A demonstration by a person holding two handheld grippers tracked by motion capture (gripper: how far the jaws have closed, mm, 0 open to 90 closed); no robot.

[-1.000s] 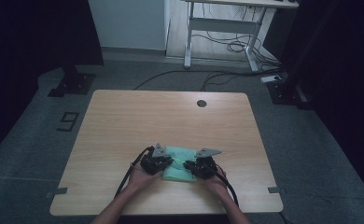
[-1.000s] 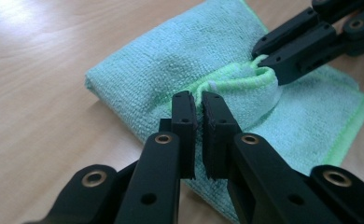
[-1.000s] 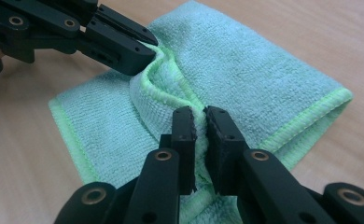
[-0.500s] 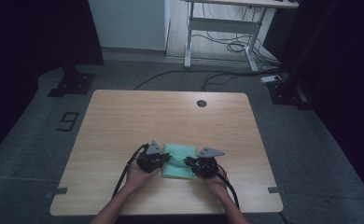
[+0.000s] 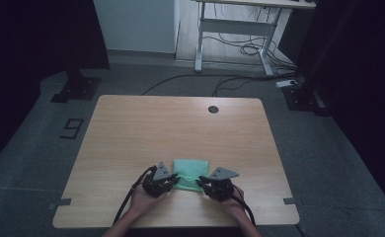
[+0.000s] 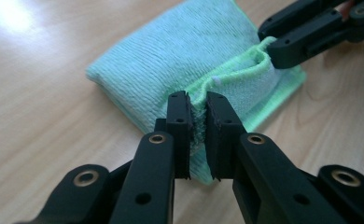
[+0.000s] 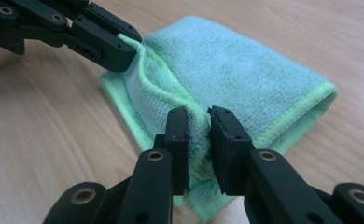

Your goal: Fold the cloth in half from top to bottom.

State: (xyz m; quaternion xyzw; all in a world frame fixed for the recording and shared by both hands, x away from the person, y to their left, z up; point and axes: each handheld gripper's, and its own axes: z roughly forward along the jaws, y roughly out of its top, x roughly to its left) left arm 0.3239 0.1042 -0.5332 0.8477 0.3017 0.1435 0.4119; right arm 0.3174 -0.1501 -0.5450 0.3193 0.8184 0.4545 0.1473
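Left gripper view — cloth (image 6: 180, 70) between jaws

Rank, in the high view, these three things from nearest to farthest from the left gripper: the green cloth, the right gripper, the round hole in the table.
1. Green cloth: touching the left gripper, just to its right.
2. Right gripper: across the cloth, at its other corner.
3. Round hole: near the table's far edge.

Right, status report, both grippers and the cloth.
Left gripper and right gripper each pinching the near hem, jaws just easing. Green microfibre cloth folded on table. Nothing in the way.
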